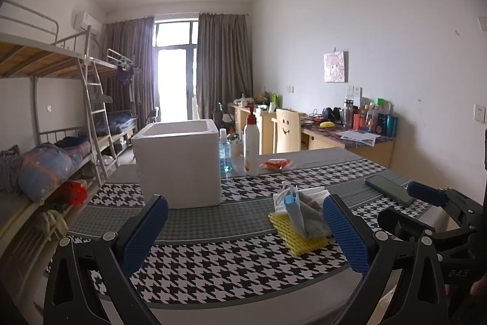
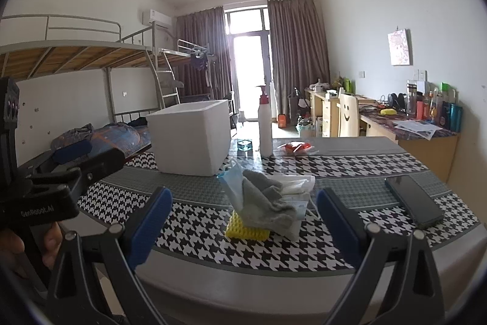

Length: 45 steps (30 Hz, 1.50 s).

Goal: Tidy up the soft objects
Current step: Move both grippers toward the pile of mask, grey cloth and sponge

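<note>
Both released: left gripper (image 1: 243,236) view alone shows blue spray bottle (image 1: 225,153); right gripper (image 2: 243,227).

White foam box (image 1: 179,163) interior: hidden by its walls.
Yellow sponge (image 2: 245,229): mostly covered by grey cloth (image 2: 266,200).
Far desk bottles (image 1: 373,116): labels too small to read.
</note>
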Motion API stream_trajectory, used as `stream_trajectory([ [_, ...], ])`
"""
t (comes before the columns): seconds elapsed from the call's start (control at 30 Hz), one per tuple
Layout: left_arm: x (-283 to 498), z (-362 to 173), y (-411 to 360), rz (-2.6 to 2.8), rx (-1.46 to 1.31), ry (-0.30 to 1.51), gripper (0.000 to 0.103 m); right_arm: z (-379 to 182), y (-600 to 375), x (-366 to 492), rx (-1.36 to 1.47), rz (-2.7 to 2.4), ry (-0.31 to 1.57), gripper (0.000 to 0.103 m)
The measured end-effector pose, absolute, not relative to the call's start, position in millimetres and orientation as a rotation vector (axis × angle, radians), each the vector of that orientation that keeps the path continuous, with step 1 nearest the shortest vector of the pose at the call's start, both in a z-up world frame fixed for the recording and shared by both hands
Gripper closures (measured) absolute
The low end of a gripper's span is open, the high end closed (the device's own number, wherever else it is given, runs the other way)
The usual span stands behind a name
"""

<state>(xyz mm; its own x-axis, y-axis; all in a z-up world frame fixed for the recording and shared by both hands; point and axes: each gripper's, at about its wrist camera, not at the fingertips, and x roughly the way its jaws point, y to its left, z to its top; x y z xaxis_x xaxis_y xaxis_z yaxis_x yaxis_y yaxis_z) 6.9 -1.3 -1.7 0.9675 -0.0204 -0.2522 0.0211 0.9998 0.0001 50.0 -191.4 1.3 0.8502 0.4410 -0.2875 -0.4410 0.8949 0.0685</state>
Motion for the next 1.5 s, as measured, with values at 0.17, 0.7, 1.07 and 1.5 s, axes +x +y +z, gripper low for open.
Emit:
stream_trajectory([
  [0.17, 7.6, -2.2, -0.8, -0.028, -0.001, 0.254, 0.001, -0.9, -190.9, 52.3, 0.001, 0.462, 0.310, 0.005],
  [0.7, 36.0, -15.5, -3.6, -0.068, -0.020, 0.327, 0.001, -8.9, -190.6, 68.9, -0.021, 0.429, 0.353, 0.005],
  [1.07, 58.5, -27.9, -3.6, -0.087, -0.025, 0.383, 0.001, -15.2, -190.3, 85.4, -0.024, 0.416, 0.397, 0.005],
  [1.5, 88.9, -42.1, -1.7, -0.104, -0.035, 0.453, 0.001, -27.6, -183.9, 111.2, -0.034, 0.412, 0.474, 0.005],
])
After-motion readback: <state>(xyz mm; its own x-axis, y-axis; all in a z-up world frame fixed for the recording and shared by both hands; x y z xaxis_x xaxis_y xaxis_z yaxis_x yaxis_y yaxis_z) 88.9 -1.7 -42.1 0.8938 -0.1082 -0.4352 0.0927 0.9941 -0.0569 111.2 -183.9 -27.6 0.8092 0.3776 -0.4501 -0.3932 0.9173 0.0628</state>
